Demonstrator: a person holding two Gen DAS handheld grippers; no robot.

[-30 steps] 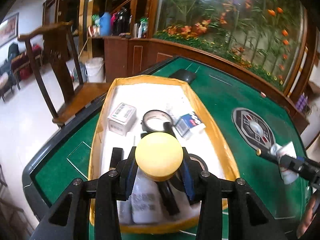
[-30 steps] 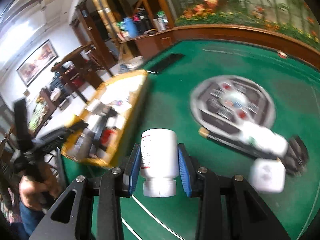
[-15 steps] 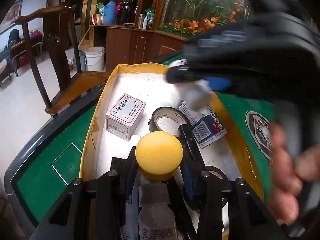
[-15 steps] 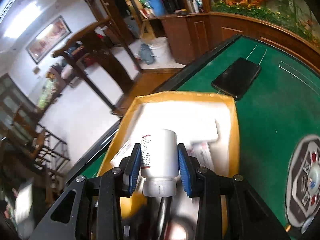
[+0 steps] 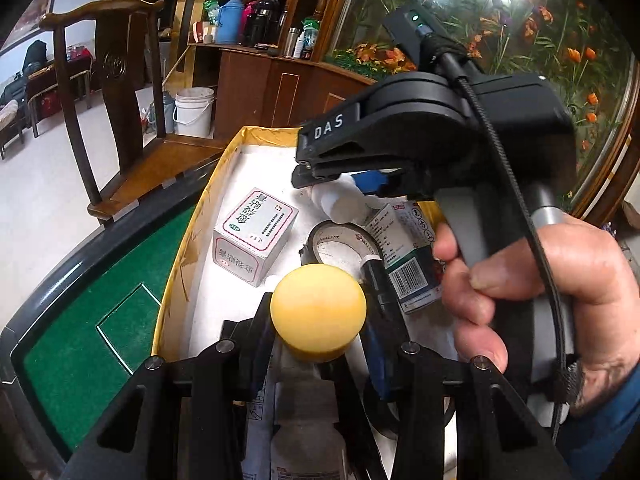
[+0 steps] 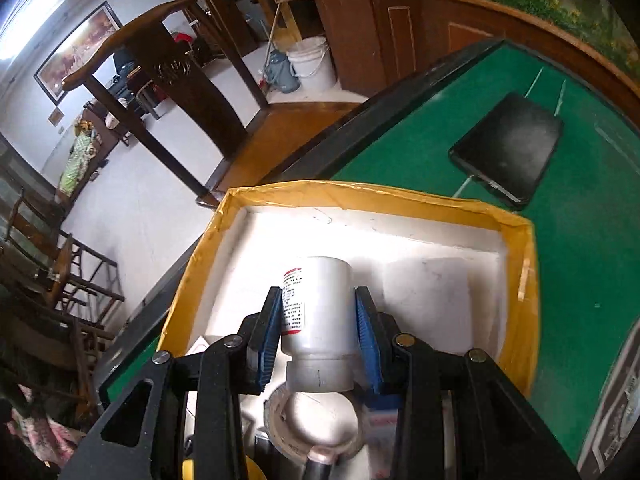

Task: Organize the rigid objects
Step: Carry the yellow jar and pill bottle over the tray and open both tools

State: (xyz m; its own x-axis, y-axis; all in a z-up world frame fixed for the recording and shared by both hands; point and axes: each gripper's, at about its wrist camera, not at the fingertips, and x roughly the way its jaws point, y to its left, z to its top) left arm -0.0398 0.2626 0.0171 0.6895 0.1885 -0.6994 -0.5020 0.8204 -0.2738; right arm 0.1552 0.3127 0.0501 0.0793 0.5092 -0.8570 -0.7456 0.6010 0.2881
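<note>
While both grippers sit over the yellow-rimmed tray [image 5: 182,240] on the green table [image 6: 580,240], each is closed on an item. Left gripper [image 5: 318,320]: jaws narrowed onto a bottle with a round yellow cap [image 5: 318,310], blue pads pressed against it just below the cap; the bottle body runs back toward the camera and is mostly hidden. Right gripper [image 6: 318,328]: blue pads clamped on either side of a white bottle [image 6: 318,308], label with red band facing left, cap end toward the camera, base pointing toward the tray's far wall. From the left wrist view the right gripper [image 5: 320,172] reaches in from the right, held by a hand [image 5: 560,300], with the white bottle [image 5: 340,200] at its tips above the tray's contents. Lying in the tray: a white carton [image 5: 254,236] with pink-bordered label, left of centre; a tape roll [image 5: 342,240] just beside it; a blue-and-white box [image 5: 408,256] with barcode touching the roll's right side; a black marker [image 5: 378,280] across the roll's near edge. Tray floor at the far end is bare white. A black phone [image 6: 508,148] lies on the felt beyond the tray, apart from it. Wooden chair [image 5: 108,92] stands at the table edge.
</note>
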